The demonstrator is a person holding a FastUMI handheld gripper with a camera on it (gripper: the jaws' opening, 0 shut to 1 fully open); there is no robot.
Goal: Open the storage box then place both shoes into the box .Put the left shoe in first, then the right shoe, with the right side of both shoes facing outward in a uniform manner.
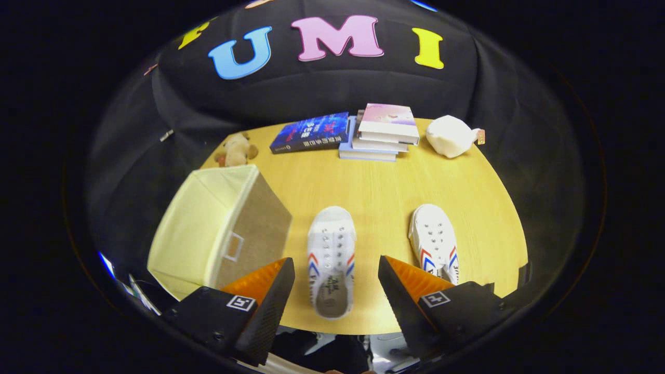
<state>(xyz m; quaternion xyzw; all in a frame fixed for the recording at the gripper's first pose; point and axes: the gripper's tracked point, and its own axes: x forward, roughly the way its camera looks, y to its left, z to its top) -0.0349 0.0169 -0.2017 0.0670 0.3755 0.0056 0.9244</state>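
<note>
Spread wide, the gripper (336, 283) hangs above the near edge of the wooden table (384, 192), its fingers (270, 291) holding nothing. Taking the left-hand shoe (331, 262) as the landmark: it lies between the two fingers, toe pointing away, heel opening toward the camera, laces up. Neither finger touches it, as far as the view tells.

Off to its right, apart from it and partly behind the right finger, lies the other shoe (435, 243), also toe away. To the landmark shoe's left stands the storage box (218, 234), a pale fabric cube with a small label window on the side facing the shoe. Its top looks to be closed, so the opening step seems not yet done. Well beyond the shoe, at the far side of the table, are a blue book (310, 133), a stack of books (382, 134), a white pouch (451, 136) and a small plush toy (236, 149) just past the box.

Risks, as I judge them: grabbing this shoe before the box is opened would break the order. A grip on the soft canvas upper could slip or twist the shoe, so its right side ends up facing inward. Picking the wrong shoe first is also possible; which one is the left I cannot tell with certainty.
</note>
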